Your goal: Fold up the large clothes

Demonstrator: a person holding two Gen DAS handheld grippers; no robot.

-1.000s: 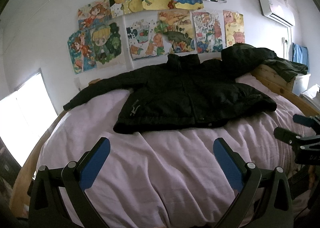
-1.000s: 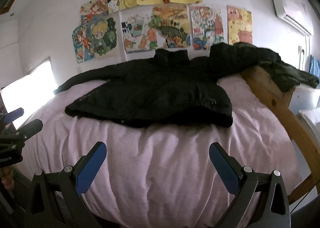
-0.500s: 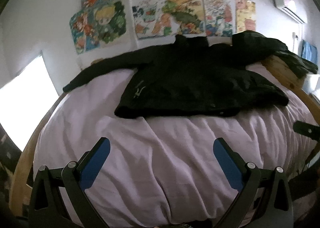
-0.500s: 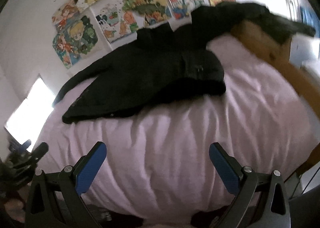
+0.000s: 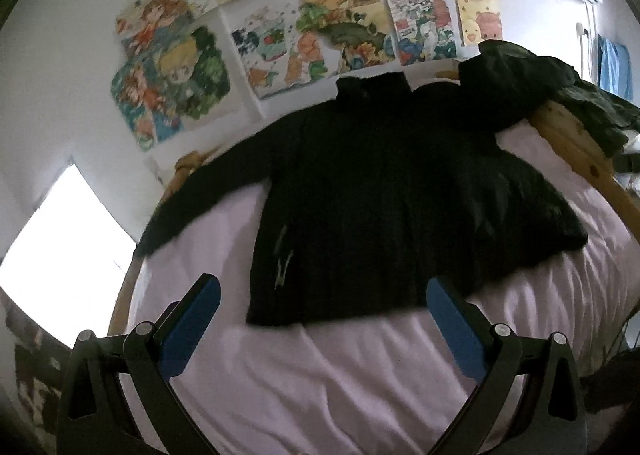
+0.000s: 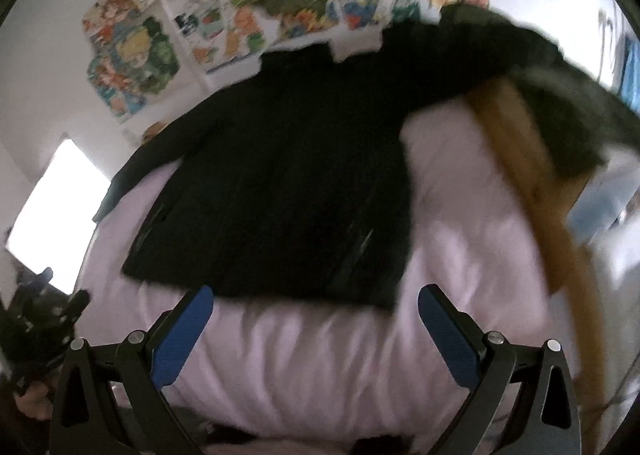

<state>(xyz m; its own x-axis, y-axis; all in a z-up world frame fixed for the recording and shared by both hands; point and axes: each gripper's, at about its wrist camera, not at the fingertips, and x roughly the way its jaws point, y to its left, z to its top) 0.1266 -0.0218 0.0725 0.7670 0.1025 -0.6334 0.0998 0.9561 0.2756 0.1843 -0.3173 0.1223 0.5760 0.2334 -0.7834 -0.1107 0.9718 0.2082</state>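
Observation:
A large black jacket (image 5: 380, 195) lies spread flat on the pale pink bed cover (image 5: 320, 375), collar toward the wall, left sleeve stretched out to the left. It also shows in the right wrist view (image 6: 280, 183). My left gripper (image 5: 323, 295) is open and empty, its blue pads just short of the jacket's bottom hem. My right gripper (image 6: 315, 299) is open and empty, over the hem near the jacket's lower right corner. The left gripper shows at the right wrist view's lower left edge (image 6: 36, 319). The jacket's right sleeve runs toward the dark pile at the back right.
A wooden bed rail (image 5: 580, 159) runs along the right side, also in the right wrist view (image 6: 532, 191). Dark clothes (image 5: 532, 79) are heaped on its far end. Colourful posters (image 5: 320, 27) cover the wall. A bright window (image 5: 60, 239) is at left.
Both grippers have moved forward and closer to the jacket's bottom hem, which now fills more of both views. Both stay open.

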